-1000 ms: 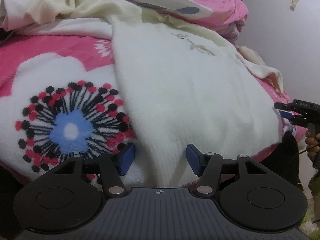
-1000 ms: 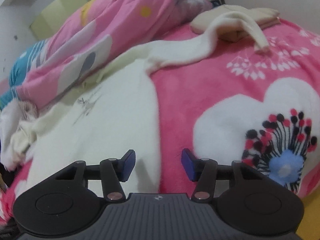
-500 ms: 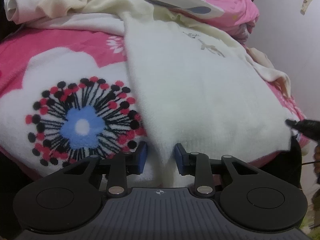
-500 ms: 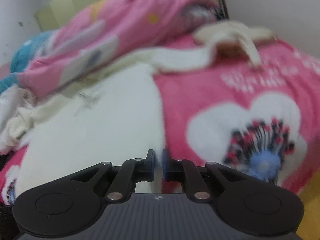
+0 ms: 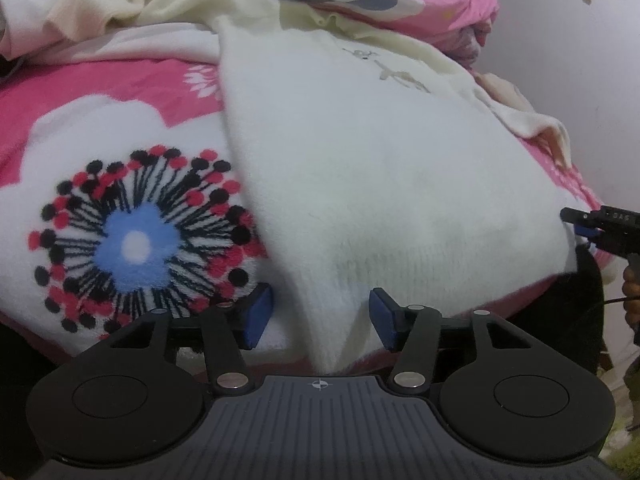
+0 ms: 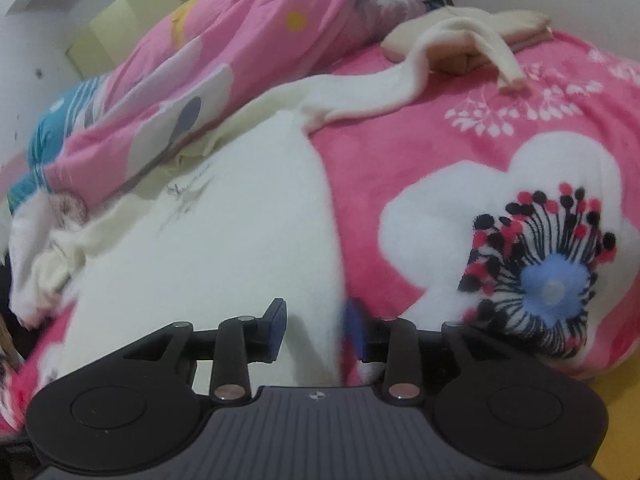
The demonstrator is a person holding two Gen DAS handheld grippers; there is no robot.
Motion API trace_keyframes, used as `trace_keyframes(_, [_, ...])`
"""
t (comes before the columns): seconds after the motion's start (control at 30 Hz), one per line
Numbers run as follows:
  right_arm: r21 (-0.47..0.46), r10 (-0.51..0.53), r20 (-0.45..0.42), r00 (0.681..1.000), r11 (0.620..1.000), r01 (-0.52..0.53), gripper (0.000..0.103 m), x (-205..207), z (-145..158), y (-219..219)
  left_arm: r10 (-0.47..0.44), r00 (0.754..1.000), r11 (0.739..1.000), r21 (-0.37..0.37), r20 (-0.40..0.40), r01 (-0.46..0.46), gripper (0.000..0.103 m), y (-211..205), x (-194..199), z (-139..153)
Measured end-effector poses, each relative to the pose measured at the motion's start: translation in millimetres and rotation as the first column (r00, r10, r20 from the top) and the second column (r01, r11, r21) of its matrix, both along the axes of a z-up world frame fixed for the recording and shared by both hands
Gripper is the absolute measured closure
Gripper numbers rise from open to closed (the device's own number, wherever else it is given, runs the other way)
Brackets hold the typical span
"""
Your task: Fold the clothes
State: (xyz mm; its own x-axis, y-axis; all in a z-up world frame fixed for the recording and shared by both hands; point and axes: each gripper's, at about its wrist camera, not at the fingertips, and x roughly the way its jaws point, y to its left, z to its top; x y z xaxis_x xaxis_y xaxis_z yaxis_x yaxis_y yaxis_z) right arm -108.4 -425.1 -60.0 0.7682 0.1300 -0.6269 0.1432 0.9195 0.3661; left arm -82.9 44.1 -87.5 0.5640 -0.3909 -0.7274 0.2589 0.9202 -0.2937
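A cream-white sweater (image 5: 380,168) lies spread flat on the pink flowered blanket (image 5: 100,112), hem toward me. My left gripper (image 5: 320,316) is open, its blue pads either side of the hem's left corner, not pinching it. My right gripper (image 6: 316,328) is open around the hem's right corner of the sweater (image 6: 224,248). It also shows at the far right of the left wrist view (image 5: 592,228). One sleeve (image 6: 420,76) stretches away over folded beige cloth.
A rumpled pink quilt (image 6: 208,52) lies along the far side of the bed. Loose cream clothes (image 5: 80,4) are heaped at the back left. A folded beige garment (image 6: 500,32) sits at the far corner. White wall (image 5: 580,60) stands to the right.
Both grippers closed on the hem corners half a second ago and have now opened again. The sweater lies flat and both grippers have eased slightly back.
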Motion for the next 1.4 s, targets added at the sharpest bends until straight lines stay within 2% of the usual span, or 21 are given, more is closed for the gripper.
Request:
trace_keyframes(0.1, [-0.026,0.014,0.005,1.000,1.000,-0.014,0.077,-1,0,5,-0.013,1.000,1.000,0.028,-0.004,0.013,0.054,-2,0,2])
trace_keyframes(0.2, [-0.031,0.018,0.005,1.000,0.999,-0.018,0.078,-1,0,4,-0.030,0.999,0.999,0.041,-0.016,0.031,0.053,-4,-1,3])
trace_keyframes(0.37, [-0.012,0.018,0.004,1.000,1.000,-0.017,0.077,0,-3,2,-0.037,0.997,0.999,0.007,-0.062,0.037,0.053,-2,-4,-3])
trace_keyframes(0.57, [0.005,0.005,0.011,1.000,1.000,-0.005,0.076,-1,-5,1,-0.039,0.998,0.999,0.000,-0.050,0.039,0.054,-3,-3,-8])
trace_keyframes(0.63, [0.004,0.003,0.013,1.000,1.000,-0.003,0.076,-1,-5,1,-0.044,0.998,0.999,0.005,-0.043,0.044,0.061,-2,-4,-9])
trace_keyframes(0.77, [-0.002,-0.001,0.016,1.000,1.000,0.001,0.076,-1,-5,2,-0.060,0.998,0.998,0.005,-0.037,0.060,0.083,-1,-7,-10])
trace_keyframes(0.87, [-0.004,-0.003,0.016,1.000,1.000,0.003,0.076,-1,-5,3,-0.074,0.996,0.997,-0.007,-0.050,0.074,0.085,-1,-7,-13])
trace_keyframes(0.97, [-0.006,-0.004,0.015,1.000,1.000,0.004,0.076,0,-5,3,-0.082,0.994,0.997,-0.015,-0.068,0.081,0.085,-1,-5,-17])
trace_keyframes(1.13, [-0.013,-0.009,0.014,1.000,1.000,0.009,0.076,0,-5,3,-0.085,0.992,0.996,-0.045,-0.088,0.081,0.076,1,-2,-22])
trace_keyframes(1.27, [-0.020,-0.011,0.013,1.000,1.000,0.011,0.076,1,-5,5,-0.103,0.988,0.993,-0.074,-0.118,0.095,0.059,1,2,-27])
trace_keyframes(1.4, [-0.023,-0.013,0.008,1.000,1.000,0.013,0.075,2,-5,5,-0.109,0.984,0.992,-0.079,-0.139,0.098,0.055,-3,5,-31])
